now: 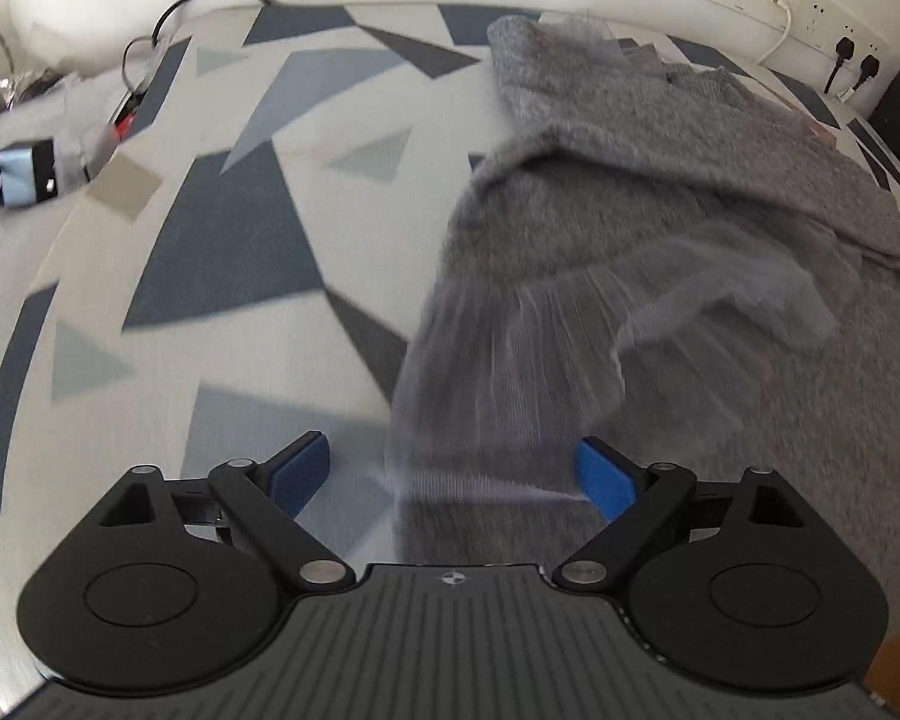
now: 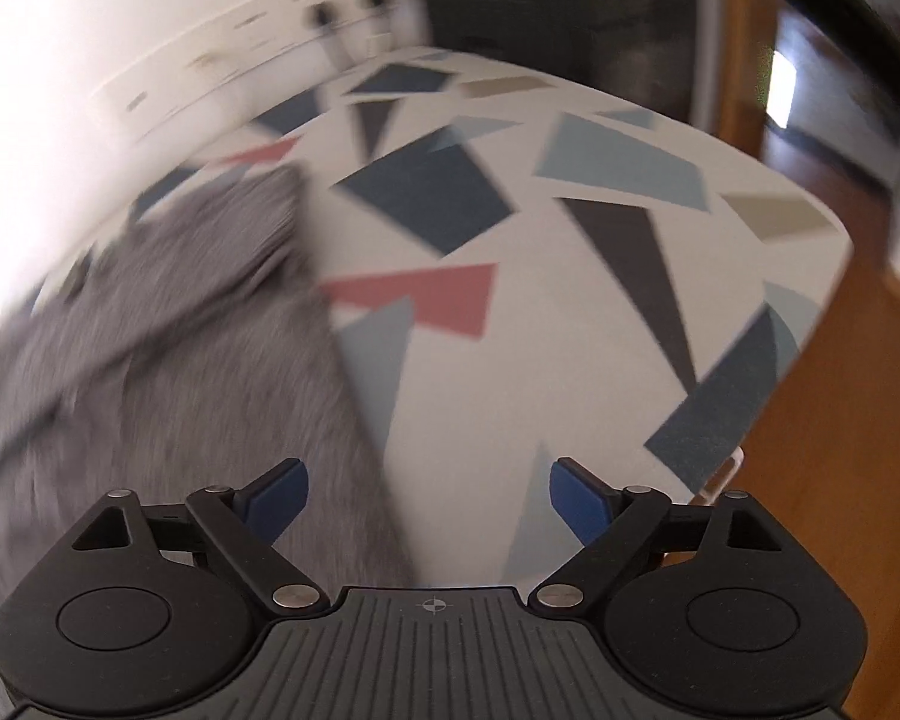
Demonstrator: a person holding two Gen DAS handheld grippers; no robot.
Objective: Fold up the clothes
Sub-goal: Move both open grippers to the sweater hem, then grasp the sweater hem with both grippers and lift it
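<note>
Grey knit garment [image 1: 660,228] lies spread on the table w/ the geometric-print cloth [image 1: 240,228]: white ground, navy, pale-blue, beige and red shapes. Taking the garment as landmark:

Left gripper [image 1: 453,474] hangs just over its near-left edge, pointing steeply down. Jaws wide apart, blue pads [image 1: 303,471] clear of the fabric; nothing pinched. A thin pleated layer of the garment [image 1: 570,348] shows blurred just beyond the right-hand pad, part sheer, part lifted in a fold. Can't tell if it touches the pad.

Beyond the garment's far end: white wall w/ a socket strip [image 1: 810,18], two black plugs and a white cable in it. Far left of the garment, at the table edge: a clutter of black cables [image 1: 204,12] and a small blue-and-black device [image 1: 27,171].

Right-wrist view, heavily blurred: garment [image 2: 168,372] fills the left side, its right edge running diagonally down toward the camera. Right gripper [image 2: 429,495] sits at that edge; left pad over grey knit, right pad over bare cloth [image 2: 570,312]. Jaws spread wide, nothing betw. them. Right of the garment the cloth is bare up to the rounded table corner; past that, wood floor [image 2: 840,450].
</note>
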